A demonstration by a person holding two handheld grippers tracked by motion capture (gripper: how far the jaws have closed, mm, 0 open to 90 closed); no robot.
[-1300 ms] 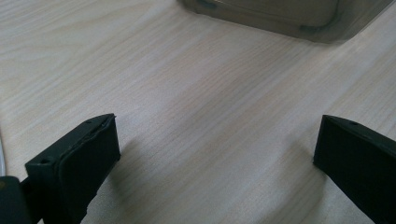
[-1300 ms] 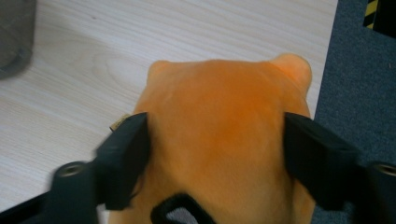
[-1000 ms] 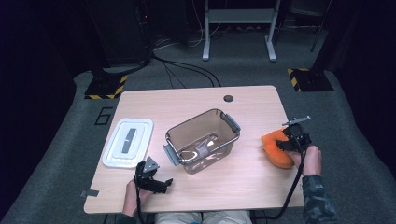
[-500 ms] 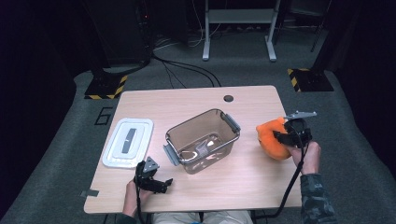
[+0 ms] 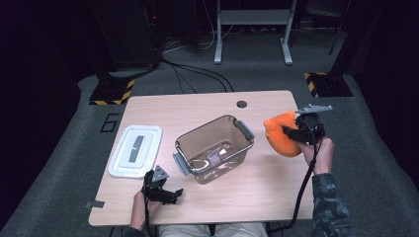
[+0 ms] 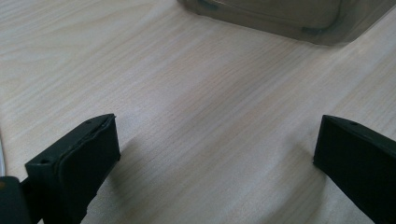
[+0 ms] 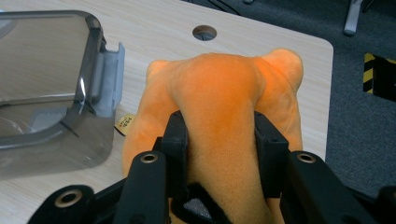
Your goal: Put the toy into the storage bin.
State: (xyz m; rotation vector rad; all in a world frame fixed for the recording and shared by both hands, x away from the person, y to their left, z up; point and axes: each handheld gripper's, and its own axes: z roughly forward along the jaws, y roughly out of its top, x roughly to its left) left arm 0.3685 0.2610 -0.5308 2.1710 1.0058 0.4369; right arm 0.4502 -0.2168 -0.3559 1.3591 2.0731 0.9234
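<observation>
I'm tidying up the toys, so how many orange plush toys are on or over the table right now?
1. The orange plush toy is clamped in the right gripper, beside the clear bin. Nothing orange shows inside the bin.

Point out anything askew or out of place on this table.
The clear bin sits skewed to the table edges, its white lid off beside it. The right gripper squeezes the orange plush toy. Nothing spilled or damaged.

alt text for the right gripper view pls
The right gripper is shut on an orange plush toy, its two black jaws squeezing a fold of it. Behind to the left stands a clear plastic bin on a light wood table with a round cable hole.
</observation>
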